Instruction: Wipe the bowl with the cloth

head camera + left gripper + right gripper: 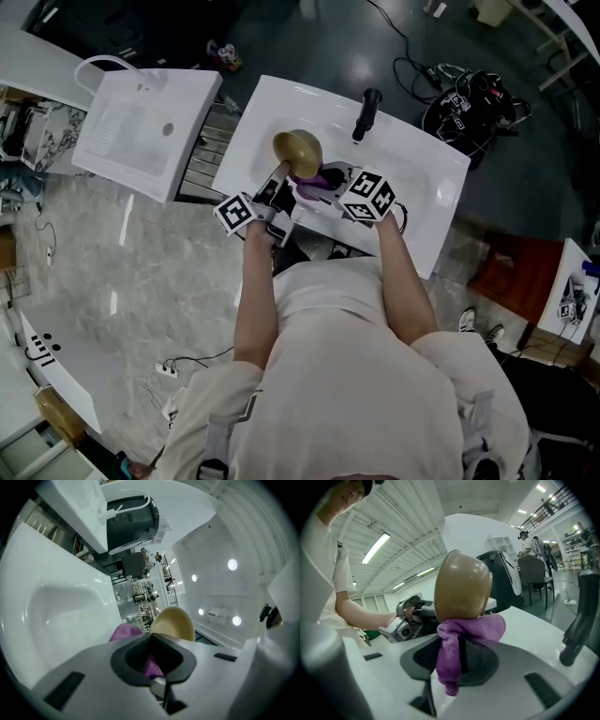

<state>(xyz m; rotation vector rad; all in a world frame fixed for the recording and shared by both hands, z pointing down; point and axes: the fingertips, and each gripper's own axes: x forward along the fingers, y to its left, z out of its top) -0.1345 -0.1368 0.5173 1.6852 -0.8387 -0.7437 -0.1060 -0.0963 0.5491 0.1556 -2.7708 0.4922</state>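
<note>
R gripper (459, 651): jaws nearly together, pinching the purple cloth (461, 634), which is bunched against the lower part of the bowl (461, 585). L gripper (279, 178): clamped on the bowl's rim at the side. Bowl is held on edge over the white sink (427, 164), long axis upright in the right gripper view, rounded back twd R gripper. Free room round it in the basin. Black tap (366, 112) beyond, well apart.

White sink (427, 178) w/ black tap (366, 112), 2nd basin (141, 127) beside, marble floor (141, 272), ceiling strip lights (379, 545).
</note>
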